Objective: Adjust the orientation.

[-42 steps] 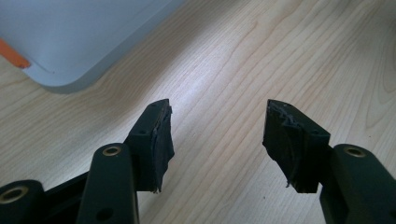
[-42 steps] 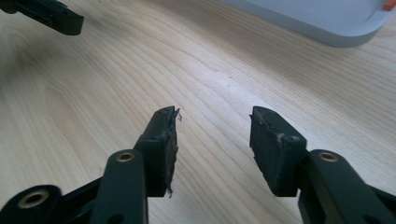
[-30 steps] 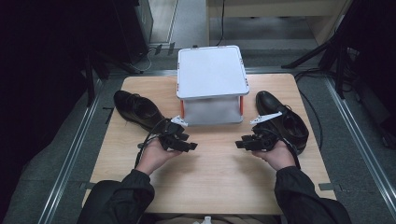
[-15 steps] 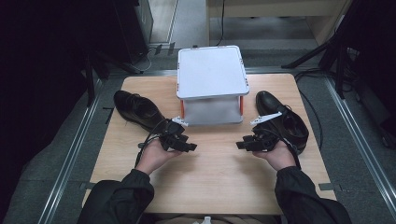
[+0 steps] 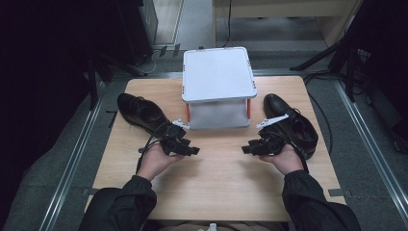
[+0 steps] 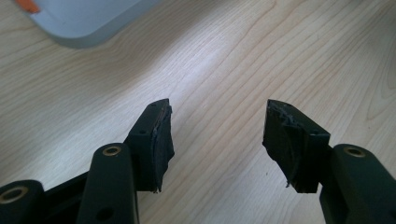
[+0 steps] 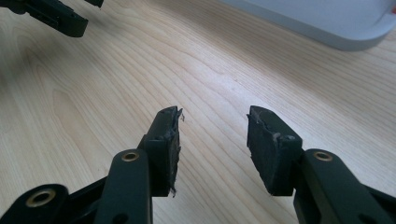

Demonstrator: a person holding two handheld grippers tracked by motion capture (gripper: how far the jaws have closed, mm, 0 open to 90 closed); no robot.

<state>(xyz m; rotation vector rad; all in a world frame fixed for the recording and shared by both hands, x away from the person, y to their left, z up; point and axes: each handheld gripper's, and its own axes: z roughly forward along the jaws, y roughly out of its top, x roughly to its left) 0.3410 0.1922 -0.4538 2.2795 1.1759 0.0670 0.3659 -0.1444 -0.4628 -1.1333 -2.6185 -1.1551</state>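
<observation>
Two black leather shoes lie on the wooden table (image 5: pixel 216 187): the left shoe (image 5: pixel 139 113) at the left, the right shoe (image 5: pixel 293 125) at the right. Between them stands a white two-level stand (image 5: pixel 217 72) with orange posts. My left gripper (image 5: pixel 195 151) hovers low over the table beside the left shoe, pointing inward, open and empty (image 6: pixel 217 116). My right gripper (image 5: pixel 245 149) faces it from beside the right shoe, also open (image 7: pixel 212 121). Its jaws have just been opening, with only bare wood between them. The left gripper's tip (image 7: pixel 60 18) shows far off in the right gripper view.
The stand's lower tray (image 6: pixel 84 18) lies just beyond both grippers, its corner (image 7: pixel 327 23) seen in the right gripper view. Metal rails (image 5: pixel 72 163) run along both sides of the table, and dark tripod legs (image 5: pixel 332 53) and cables sit at the back right.
</observation>
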